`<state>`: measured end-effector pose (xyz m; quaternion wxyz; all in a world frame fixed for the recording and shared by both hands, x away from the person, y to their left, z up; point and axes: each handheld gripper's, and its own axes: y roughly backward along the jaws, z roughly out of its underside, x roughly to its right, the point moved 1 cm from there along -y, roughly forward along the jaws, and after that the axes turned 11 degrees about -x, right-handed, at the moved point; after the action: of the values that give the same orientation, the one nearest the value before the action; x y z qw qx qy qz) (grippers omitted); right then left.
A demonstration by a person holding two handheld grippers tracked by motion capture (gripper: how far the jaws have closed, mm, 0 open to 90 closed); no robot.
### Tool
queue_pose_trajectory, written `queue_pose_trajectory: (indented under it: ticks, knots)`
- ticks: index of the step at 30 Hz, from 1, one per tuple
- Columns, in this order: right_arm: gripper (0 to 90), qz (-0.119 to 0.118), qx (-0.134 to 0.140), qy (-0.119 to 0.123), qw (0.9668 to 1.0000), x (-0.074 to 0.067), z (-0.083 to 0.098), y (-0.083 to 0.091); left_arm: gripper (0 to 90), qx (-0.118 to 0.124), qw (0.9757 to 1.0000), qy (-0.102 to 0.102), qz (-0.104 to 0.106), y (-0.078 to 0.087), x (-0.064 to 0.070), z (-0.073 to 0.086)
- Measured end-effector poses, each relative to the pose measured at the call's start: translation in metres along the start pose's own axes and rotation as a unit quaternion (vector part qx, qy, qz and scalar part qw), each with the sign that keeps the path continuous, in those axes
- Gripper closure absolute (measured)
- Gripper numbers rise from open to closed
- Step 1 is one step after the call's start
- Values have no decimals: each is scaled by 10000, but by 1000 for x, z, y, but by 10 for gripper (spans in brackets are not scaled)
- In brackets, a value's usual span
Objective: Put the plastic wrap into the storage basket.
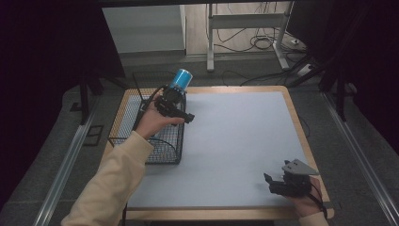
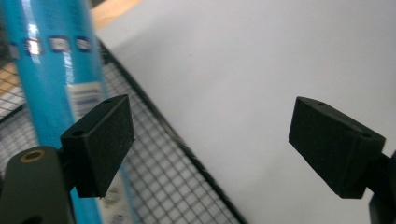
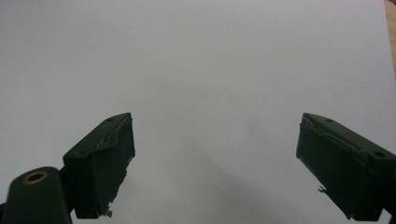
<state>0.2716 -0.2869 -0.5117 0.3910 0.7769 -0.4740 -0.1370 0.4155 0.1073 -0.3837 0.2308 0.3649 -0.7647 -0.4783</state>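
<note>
The surface (image 1: 235, 141) lay bare under a pale sheet, likely kept free as work room. A wire basket (image 1: 155, 141) sat at its left edge as the drop spot, with a blue tube (image 2: 56, 84) standing upright in it. The left gripper (image 1: 188, 116) had its fingers (image 2: 100, 144) spread, nothing between them; the tube was just outside the left finger. The right gripper (image 1: 275, 183) rested well apart, fingers (image 3: 100, 163) spread too.

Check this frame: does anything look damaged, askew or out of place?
The right gripper has pads with worn, peeling edges. The blue can stands upright in the wire basket, beside the open left gripper. Nothing spilled.
</note>
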Motion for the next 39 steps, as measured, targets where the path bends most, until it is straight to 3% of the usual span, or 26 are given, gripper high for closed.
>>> queue_pose_trajectory:
  ticks: [8,14,24,27,39]
  knots:
    - [119,51,40,34,10000,-3,-2,3,147,251,9991,-256,223,8,34,18]
    - [119,66,56,68,9999,-5,-2,4,150,414,9971,-490,406,9,61,37]
    - [119,96,54,76,9999,-6,-3,5,153,366,9920,-857,854,-10,101,66]
    - [119,96,48,85,9999,-6,-2,5,153,289,9912,-961,862,-17,107,74]
    - [119,108,90,133,9998,-7,-3,6,156,248,9908,-925,958,-30,111,87]
